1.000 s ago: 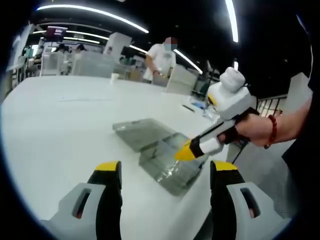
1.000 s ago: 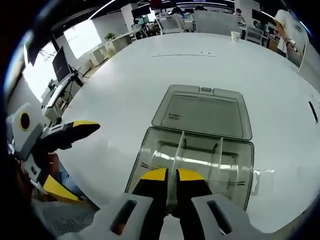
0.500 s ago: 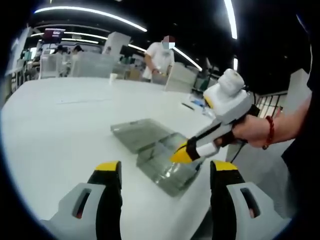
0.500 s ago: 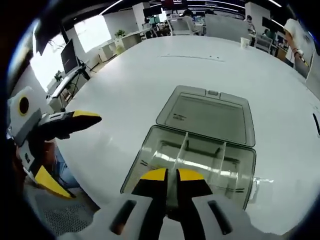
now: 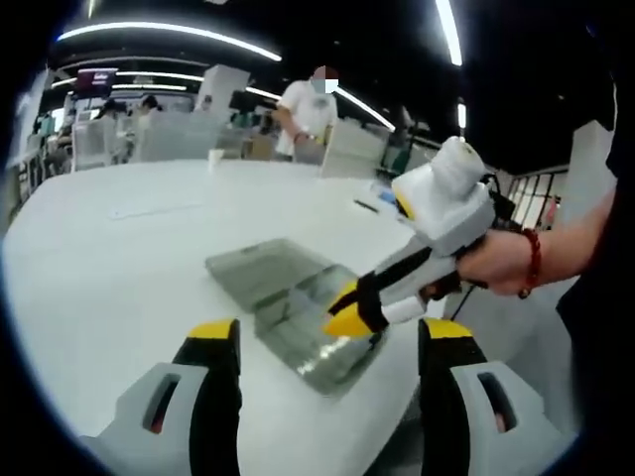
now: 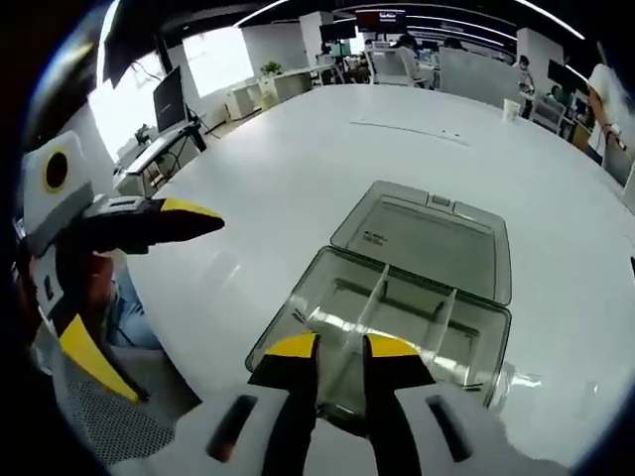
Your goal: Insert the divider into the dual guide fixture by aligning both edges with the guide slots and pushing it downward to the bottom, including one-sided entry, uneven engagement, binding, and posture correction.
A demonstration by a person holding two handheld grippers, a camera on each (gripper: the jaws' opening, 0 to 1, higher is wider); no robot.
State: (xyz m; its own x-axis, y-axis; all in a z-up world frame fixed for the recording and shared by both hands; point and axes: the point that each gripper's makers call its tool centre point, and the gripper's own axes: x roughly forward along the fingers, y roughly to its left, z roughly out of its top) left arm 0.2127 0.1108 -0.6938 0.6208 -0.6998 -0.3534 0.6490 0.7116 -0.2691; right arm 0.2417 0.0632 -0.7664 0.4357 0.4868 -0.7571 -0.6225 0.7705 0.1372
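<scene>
Clear fixture box (image 6: 397, 317), lid open, sat at near bench (image 6: 258, 188) edge. Right tongs (image 6: 342, 345) pinched upright divider (image 6: 349, 347) over near wall. Left tongs (image 5: 327, 342) gaped empty. Risk: one-edge entry could cock divider, binding.

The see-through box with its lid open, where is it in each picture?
Left gripper view: the clear box lies right of centre, partly behind the right gripper.
Right gripper view: the box lies low, right of centre, just beyond the jaws.
Shared landmark: its flat open lid on the white table.
</scene>
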